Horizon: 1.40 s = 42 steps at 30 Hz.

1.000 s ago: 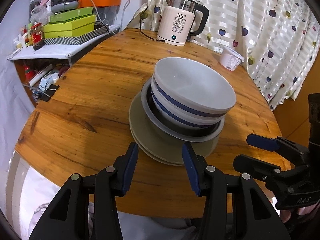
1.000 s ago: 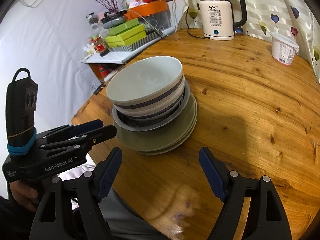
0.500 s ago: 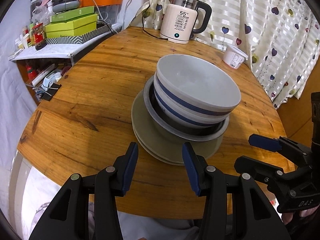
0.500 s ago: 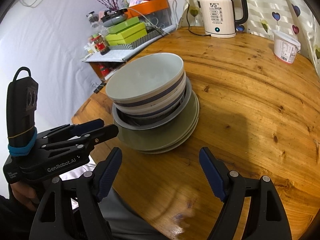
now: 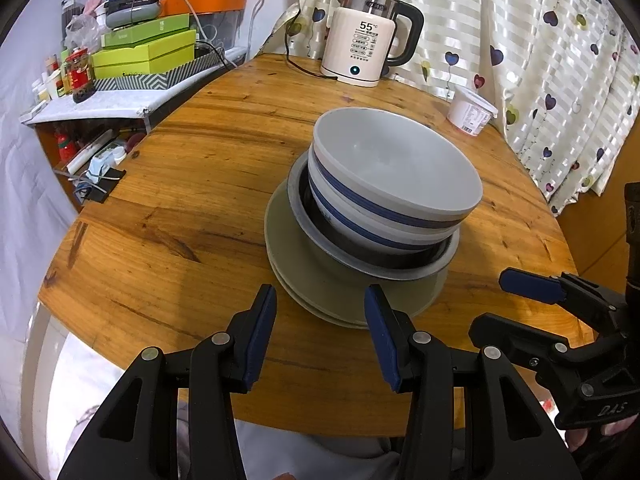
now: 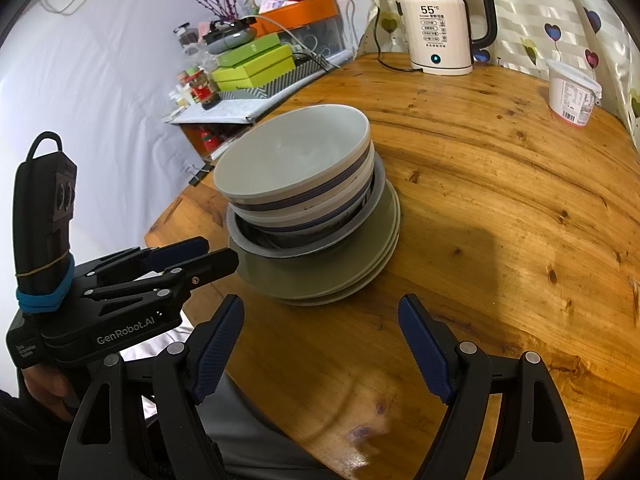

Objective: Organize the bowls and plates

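stacked bowls (image 5: 394, 184) sit on plates (image 5: 308, 280) (wooden table (image 5: 180, 208)); left claw (image 5: 320, 300) open, empty.

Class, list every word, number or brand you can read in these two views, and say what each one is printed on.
"55" with a small "°C": front of the electric kettle.
"GenRobot.AI": side of the left gripper.
"DAS": body of the right gripper.
Kettle button labels, white tub label: too small to read.

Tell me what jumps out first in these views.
The stack mid-table: two blue-banded bowls nested in a grey dish, on olive plates. Both grippers, left and right, hang open and empty at the table's near edge. A kettle showing 55 stands at the far edge by the curtain.
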Each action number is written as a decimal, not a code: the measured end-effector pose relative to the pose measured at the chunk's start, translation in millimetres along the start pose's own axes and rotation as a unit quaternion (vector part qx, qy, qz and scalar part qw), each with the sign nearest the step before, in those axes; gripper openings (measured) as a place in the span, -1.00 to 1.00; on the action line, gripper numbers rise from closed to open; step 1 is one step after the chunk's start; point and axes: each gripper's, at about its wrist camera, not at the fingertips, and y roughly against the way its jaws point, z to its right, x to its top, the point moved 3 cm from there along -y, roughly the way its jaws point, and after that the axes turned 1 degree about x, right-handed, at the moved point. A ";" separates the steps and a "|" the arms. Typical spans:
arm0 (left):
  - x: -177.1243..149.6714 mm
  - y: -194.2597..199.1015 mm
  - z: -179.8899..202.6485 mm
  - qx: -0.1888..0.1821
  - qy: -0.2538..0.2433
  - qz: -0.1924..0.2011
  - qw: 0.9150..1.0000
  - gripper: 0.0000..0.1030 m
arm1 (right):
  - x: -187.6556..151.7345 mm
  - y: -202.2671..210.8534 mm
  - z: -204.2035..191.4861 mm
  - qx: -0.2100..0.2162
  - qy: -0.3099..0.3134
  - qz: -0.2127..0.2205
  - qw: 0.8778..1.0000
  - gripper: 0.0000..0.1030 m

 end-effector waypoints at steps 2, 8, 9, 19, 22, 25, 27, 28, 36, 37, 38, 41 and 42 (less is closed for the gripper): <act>-0.2 0.4 0.0 0.000 0.000 -0.001 1.000 -0.09 | 0.0 -0.1 0.1 0.000 0.000 0.000 1.000 0.56; 0.0 0.5 -0.5 -0.001 0.001 -0.001 1.000 -0.09 | -1.1 -1.0 -1.2 0.000 0.000 -0.001 1.000 0.56; 0.1 0.5 -0.6 -0.001 0.001 -0.001 1.000 -0.09 | -1.1 -1.0 -1.1 0.000 0.000 -0.001 1.000 0.56; -0.8 0.0 -1.4 -0.002 0.003 -0.003 1.000 -0.09 | -2.3 -2.1 -2.4 0.000 0.000 -0.002 1.000 0.56; -0.6 0.1 -1.4 -0.002 0.003 -0.003 1.000 -0.09 | -1.8 -1.6 -2.5 0.001 0.000 -0.002 1.000 0.56; -0.7 -0.3 -2.0 -0.003 0.004 -0.003 1.000 -0.09 | -2.0 -2.2 -2.5 0.001 0.000 -0.002 1.000 0.56; -0.7 -0.4 -2.2 -0.003 0.004 -0.003 1.000 -0.09 | -2.9 -2.7 -3.2 0.001 0.001 -0.001 1.000 0.56; -0.6 -0.5 -2.1 -0.002 0.004 -0.003 1.000 -0.09 | -2.9 -2.7 -3.4 0.001 0.001 -0.001 1.000 0.56; -0.5 0.2 -0.1 -0.001 -0.001 -0.003 1.000 -0.09 | -2.6 -2.5 -3.5 0.001 0.001 -0.001 1.000 0.56; -0.4 0.1 0.1 -0.001 -0.001 -0.003 1.000 -0.09 | -1.9 -2.2 -3.5 0.001 0.001 -0.001 1.000 0.56; -0.3 0.0 0.1 -0.001 -0.002 -0.003 1.000 -0.09 | -2.0 -2.3 -3.7 0.001 0.002 -0.001 1.000 0.56; -0.2 0.0 0.1 -0.003 0.000 -0.003 1.000 -0.09 | -1.4 -1.8 -4.6 0.001 0.003 0.000 1.000 0.56; 0.1 0.0 0.3 -0.004 0.000 -0.003 1.000 -0.09 | -0.9 -1.4 -4.5 0.001 0.003 0.000 1.000 0.56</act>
